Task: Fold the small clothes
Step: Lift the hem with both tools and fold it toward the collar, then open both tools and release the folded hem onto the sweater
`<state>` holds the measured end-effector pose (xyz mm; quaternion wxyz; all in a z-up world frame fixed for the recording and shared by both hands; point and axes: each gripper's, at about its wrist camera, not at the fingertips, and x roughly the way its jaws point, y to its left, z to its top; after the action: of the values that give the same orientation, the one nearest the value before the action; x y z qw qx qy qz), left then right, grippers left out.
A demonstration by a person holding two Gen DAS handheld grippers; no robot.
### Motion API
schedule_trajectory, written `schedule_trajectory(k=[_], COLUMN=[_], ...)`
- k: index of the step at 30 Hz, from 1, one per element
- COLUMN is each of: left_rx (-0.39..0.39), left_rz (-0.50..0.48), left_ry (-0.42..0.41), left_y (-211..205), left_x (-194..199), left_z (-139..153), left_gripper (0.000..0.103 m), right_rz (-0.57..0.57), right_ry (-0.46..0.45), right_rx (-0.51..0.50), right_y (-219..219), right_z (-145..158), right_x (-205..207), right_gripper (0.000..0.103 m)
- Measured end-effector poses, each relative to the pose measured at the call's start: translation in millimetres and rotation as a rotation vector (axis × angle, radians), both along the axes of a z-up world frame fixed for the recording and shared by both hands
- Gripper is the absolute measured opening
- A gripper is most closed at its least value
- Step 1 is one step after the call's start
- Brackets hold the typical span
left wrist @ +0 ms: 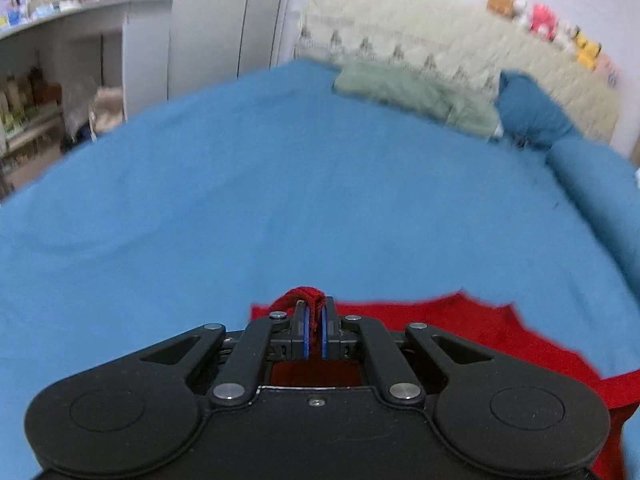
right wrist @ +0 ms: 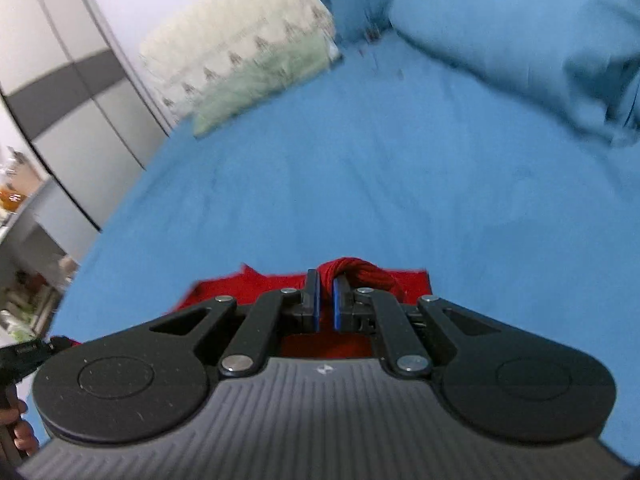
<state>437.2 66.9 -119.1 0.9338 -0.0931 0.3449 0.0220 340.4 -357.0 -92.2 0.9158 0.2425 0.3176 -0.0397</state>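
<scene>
A blue bed sheet [left wrist: 280, 184] fills both views, running to a cream blanket [left wrist: 420, 40] and a pale green cushion [left wrist: 412, 96] at the far end, with a blue pillow [left wrist: 532, 116] at the far right. A red garment [left wrist: 480, 328] lies on the near part of the sheet, spread between the two tools. The left gripper [left wrist: 316, 312] is closed, its jaws pinching a bunched red edge of the garment. The right gripper [right wrist: 326, 284] is likewise closed on a thicker roll of the same red cloth [right wrist: 360, 272]. The step in hand appears to be a two-handed carry of one garment edge, either to spread it flat or to lay a fold. The next move probably calls for keeping both pinches level and evenly apart, so the edge stays taut, then lowering it squarely onto the cloth before letting go.
</scene>
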Motion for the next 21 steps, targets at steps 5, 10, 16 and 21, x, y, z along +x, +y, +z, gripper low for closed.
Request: schedule_trajectory(k=[5,10,16,21], left_rx=[0.037,0.153,0.139,0.125], left_rz=[-0.023,-0.003,-0.172,-0.239], left_ry=[-0.011,-0.117,-0.070,0.089], left_y=[-5,-1,1,-4], left_x=[26,13,-43,-56], left_z=[-21,-7,-26,-72], left_gripper=[0.013,0.072,0.072,0.073], right_rz=[-0.001,-0.027,0.110,0.159], right_ry=[0.008,-0.029,-0.108,0.020], right_rx=[-0.007,-0.062,-0.077,-0.102], right_y=[-6,-9,19,33], right_z=[-34,-34,-40,-76], right_x=[37,38,-14,-22], right_gripper=[0.022,0.085,0.102,0.102])
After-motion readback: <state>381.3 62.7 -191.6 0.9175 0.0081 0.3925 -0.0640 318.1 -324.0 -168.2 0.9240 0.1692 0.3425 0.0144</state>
